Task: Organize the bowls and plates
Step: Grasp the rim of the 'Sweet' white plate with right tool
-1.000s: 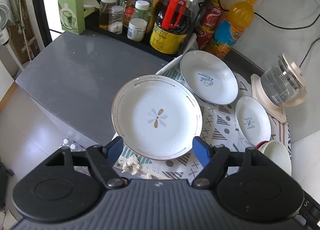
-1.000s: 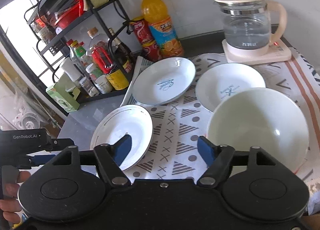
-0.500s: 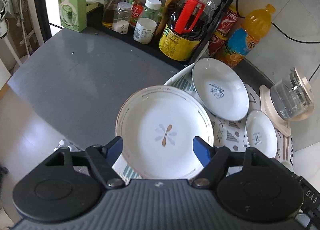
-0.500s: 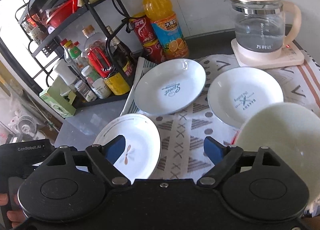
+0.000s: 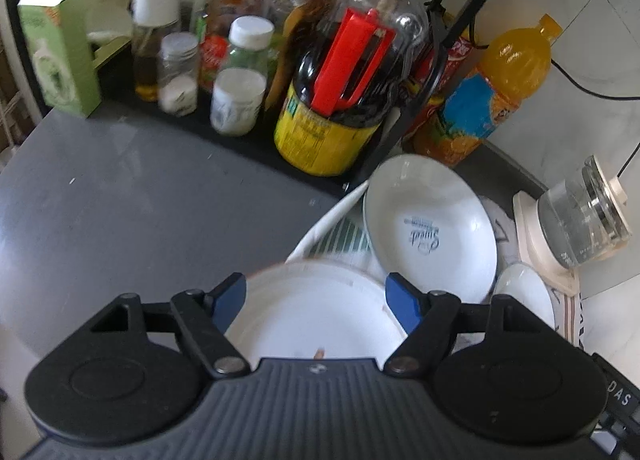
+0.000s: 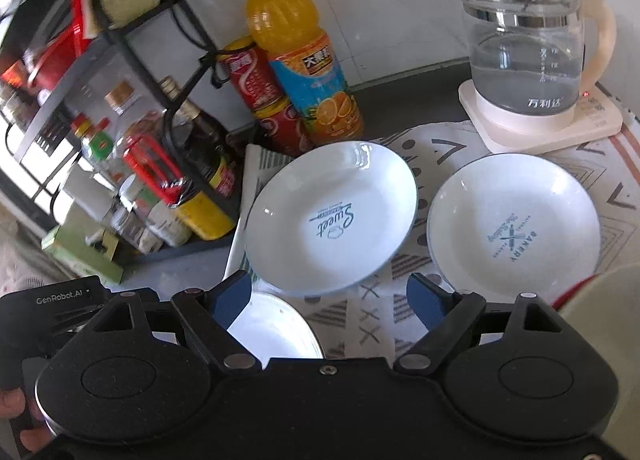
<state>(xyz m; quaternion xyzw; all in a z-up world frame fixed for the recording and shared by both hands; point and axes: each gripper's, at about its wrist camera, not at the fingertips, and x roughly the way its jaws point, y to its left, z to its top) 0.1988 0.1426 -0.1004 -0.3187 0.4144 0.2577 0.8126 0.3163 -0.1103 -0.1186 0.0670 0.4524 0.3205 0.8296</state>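
Jaws: we see left gripper (image 5: 316,296) and right gripper (image 6: 330,296) both spread, gripping nothing | plates: flower plate (image 5: 312,312) at patterned cloth's (image 6: 376,300) left edge, "Sweet" plate (image 6: 332,216) and "Bakery" plate (image 6: 514,228) behind | surface: grey worktop (image 5: 140,196), bottle rack (image 5: 304,164) along back edge, kettle (image 6: 528,56) at tiled wall.

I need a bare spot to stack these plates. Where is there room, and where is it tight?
Free: the grey countertop left of the patterned cloth, bordered behind by the condiment rack. Crowded: the cloth itself, filled by the Sweet plate, the Bakery plate, the flower plate and the kettle; only narrow strips between them.
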